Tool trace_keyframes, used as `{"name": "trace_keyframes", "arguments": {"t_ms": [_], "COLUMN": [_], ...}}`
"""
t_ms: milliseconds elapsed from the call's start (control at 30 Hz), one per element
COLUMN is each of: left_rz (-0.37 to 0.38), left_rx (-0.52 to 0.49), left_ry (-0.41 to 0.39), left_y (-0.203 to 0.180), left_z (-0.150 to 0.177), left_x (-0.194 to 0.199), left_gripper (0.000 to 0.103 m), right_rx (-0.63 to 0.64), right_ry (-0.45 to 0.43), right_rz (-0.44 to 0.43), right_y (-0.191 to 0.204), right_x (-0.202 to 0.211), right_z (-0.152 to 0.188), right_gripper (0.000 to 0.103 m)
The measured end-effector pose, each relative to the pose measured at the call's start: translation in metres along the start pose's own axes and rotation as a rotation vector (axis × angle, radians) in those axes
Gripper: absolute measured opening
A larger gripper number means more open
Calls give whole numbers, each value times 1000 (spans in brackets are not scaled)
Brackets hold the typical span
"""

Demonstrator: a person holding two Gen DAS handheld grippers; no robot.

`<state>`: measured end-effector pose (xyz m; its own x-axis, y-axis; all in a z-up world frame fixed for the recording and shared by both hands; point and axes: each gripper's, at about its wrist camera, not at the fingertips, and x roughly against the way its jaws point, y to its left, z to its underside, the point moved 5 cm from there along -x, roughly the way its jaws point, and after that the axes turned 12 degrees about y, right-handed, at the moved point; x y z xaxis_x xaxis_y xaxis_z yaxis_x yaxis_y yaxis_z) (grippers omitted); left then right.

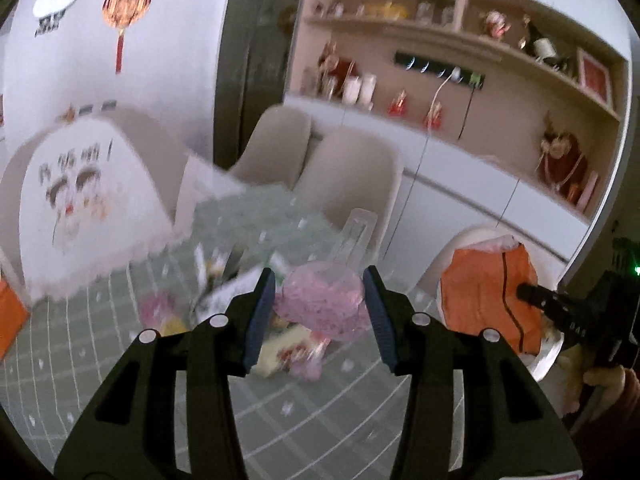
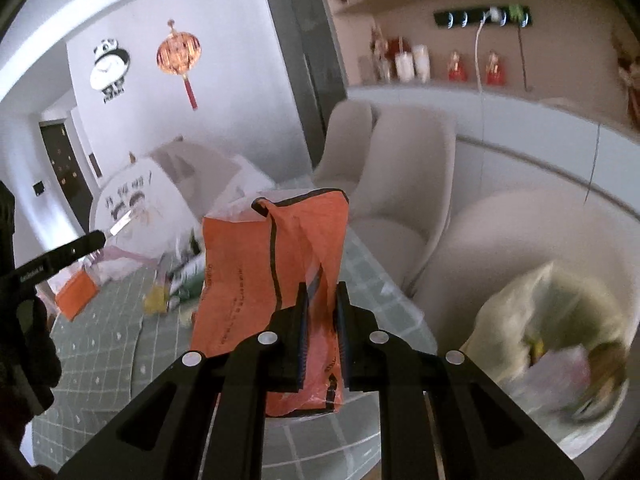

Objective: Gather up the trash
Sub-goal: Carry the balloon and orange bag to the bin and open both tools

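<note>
My left gripper [image 1: 320,286] is open, its blue pads either side of a crumpled pink plastic wrapper [image 1: 324,304] with a clear plastic piece [image 1: 354,236] behind it; contact is unclear. More wrappers [image 1: 288,354] lie below on the green checked tablecloth [image 1: 100,380]. My right gripper [image 2: 322,294] is shut on the handle of an orange plastic bag [image 2: 256,288] and holds it up over the table edge. The bag [image 1: 486,300] and the right gripper [image 1: 560,308] also show at the right of the left wrist view. The left gripper [image 2: 56,260] shows at the left of the right wrist view.
Beige chairs [image 1: 352,184] stand behind the table. One chair [image 2: 520,248] at the right holds a cream bag [image 2: 540,320] with trash. A white printed bag [image 1: 76,200], an orange packet [image 2: 76,292], bottles and wrappers [image 2: 184,276] lie on the table. Shelves [image 1: 460,32] line the wall.
</note>
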<state>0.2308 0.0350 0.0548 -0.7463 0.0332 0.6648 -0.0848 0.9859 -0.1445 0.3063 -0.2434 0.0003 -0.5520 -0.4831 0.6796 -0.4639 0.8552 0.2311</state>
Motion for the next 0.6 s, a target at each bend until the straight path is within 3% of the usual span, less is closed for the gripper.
{"name": "trace_keyframes", "arguments": {"t_ms": [300, 600], "left_rz": [101, 211], "left_rx": [-96, -160], "left_ry": [-94, -65], "left_y": [-80, -148], "left_z": [-61, -65], "left_x": [10, -13], "left_gripper": [43, 43], "right_rx": [-37, -117], "right_ry": [-142, -137], "right_rz": [117, 297], "right_y": [-65, -142], "right_x": [69, 94], "right_z": [-30, -15], "right_gripper": [14, 14]}}
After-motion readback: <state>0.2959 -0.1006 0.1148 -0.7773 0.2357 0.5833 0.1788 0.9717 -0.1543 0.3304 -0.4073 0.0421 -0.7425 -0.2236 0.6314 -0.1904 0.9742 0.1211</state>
